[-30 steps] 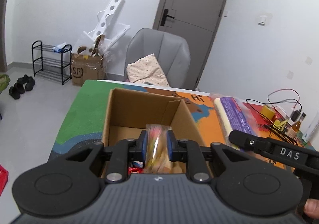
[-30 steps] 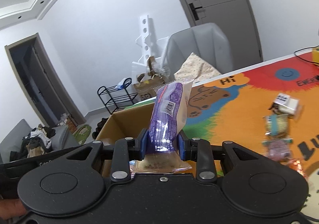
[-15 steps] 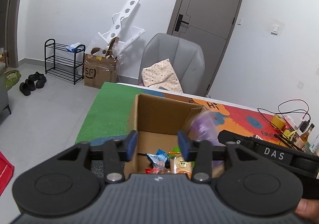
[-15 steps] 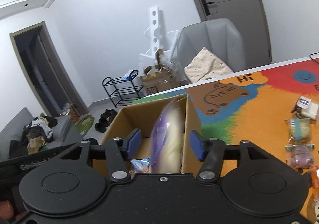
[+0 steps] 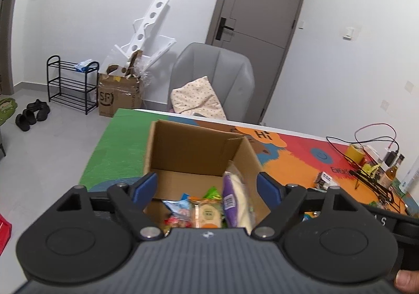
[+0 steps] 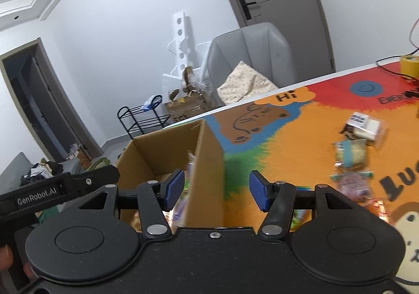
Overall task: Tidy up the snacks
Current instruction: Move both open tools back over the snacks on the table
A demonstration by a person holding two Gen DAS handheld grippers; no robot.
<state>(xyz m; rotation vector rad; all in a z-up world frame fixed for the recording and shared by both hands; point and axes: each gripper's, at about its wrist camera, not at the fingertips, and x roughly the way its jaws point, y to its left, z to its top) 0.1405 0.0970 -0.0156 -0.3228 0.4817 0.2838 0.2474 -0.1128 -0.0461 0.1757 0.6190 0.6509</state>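
Purple packet (image 5: 233, 198) dropped into cardboard box (image 5: 183, 155); both claws opened, empty; "GenRobot.AI" on left claw (image 5: 207, 188).

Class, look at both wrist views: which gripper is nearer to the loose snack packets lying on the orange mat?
Right. The right gripper sits at the box's mat-side wall, the snack packets just beyond. The left gripper is over the cardboard box.

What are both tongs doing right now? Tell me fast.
Left tongs: open, just been opening, holding nothing; snacks lie in the cardboard box below.
Right tongs: open, empty, straddling the box wall.
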